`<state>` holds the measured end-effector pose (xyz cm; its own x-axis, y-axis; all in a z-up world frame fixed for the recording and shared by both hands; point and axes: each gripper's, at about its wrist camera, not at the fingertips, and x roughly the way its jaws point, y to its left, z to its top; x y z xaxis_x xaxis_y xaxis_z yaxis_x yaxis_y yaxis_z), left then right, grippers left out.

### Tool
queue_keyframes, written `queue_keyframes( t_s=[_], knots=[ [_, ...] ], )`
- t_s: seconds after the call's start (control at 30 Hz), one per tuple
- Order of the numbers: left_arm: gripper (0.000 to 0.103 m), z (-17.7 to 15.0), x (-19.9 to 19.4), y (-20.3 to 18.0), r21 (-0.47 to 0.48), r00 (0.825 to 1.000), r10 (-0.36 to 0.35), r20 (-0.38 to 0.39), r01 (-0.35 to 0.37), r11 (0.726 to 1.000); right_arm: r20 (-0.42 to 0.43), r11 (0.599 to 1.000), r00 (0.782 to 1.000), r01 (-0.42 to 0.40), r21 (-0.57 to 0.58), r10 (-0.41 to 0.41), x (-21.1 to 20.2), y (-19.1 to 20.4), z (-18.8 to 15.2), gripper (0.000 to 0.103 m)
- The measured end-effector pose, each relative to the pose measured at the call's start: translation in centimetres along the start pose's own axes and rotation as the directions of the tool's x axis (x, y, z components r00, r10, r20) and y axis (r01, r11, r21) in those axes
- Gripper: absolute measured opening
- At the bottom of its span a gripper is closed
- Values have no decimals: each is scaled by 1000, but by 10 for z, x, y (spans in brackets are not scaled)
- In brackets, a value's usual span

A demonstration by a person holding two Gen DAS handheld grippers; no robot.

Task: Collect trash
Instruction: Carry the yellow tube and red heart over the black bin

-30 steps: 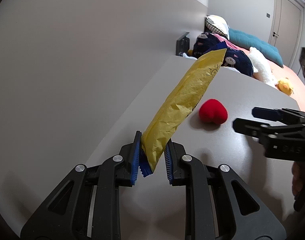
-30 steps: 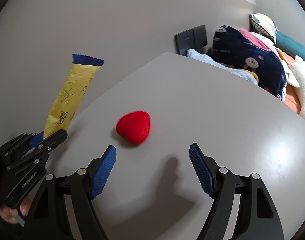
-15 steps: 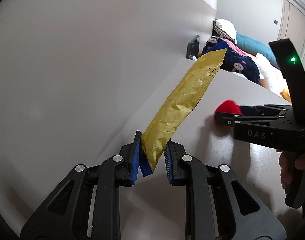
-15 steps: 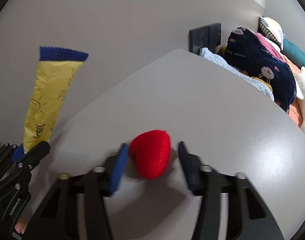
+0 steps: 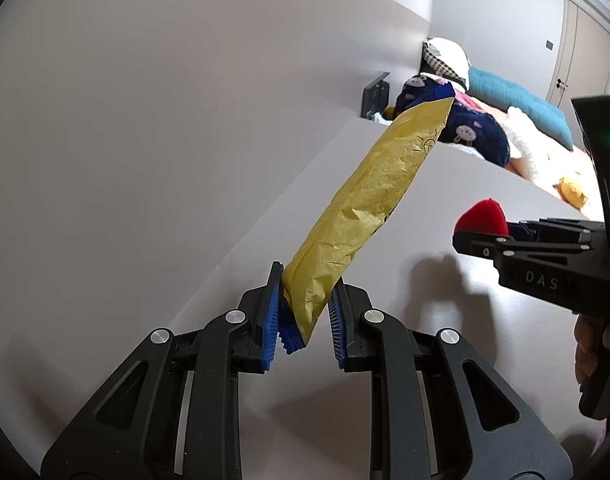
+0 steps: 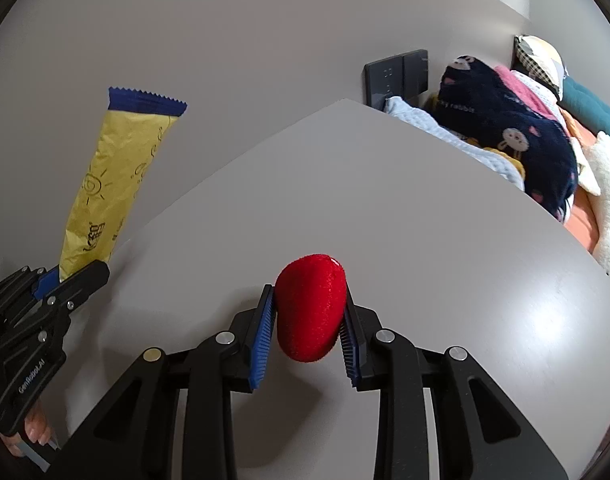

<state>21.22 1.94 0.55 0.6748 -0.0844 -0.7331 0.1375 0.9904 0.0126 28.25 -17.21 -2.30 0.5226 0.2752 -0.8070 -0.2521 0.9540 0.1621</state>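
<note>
My left gripper (image 5: 305,312) is shut on the lower end of a long yellow snack wrapper (image 5: 369,196) with blue serrated ends, which sticks up and forward above the grey table (image 5: 433,360). The wrapper also shows in the right wrist view (image 6: 113,188), at the left, held in the left gripper (image 6: 61,280). My right gripper (image 6: 307,320) is shut on a red fuzzy heart-shaped object (image 6: 309,308) and holds it just above the table. In the left wrist view the red object (image 5: 483,216) sticks out of the right gripper (image 5: 489,236) at the right.
A grey wall (image 5: 165,120) runs along the table's left edge. A dark wall panel (image 6: 397,76) sits at the far corner. Beyond the table lies a bed with a navy blanket (image 6: 517,128), pillows (image 5: 517,100) and plush toys (image 6: 609,208).
My right gripper came down over the red object, shut on it and lifted it slightly off the table. My left gripper kept holding the yellow wrapper.
</note>
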Motion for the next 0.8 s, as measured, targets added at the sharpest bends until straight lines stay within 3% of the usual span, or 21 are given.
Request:
queue_keyframes(
  t_s=[0.37,0.8],
  knots=[
    [21,-18,-42,-23,-9,1000,-26,0,26,1000,31,1000,999,-22,2,22,-66,-2,-34,32],
    [21,-42,-80,-77,19,997,-82,-1,82,996,70,1000,997,-13,10,13,-143,-10,-94,32]
  ],
)
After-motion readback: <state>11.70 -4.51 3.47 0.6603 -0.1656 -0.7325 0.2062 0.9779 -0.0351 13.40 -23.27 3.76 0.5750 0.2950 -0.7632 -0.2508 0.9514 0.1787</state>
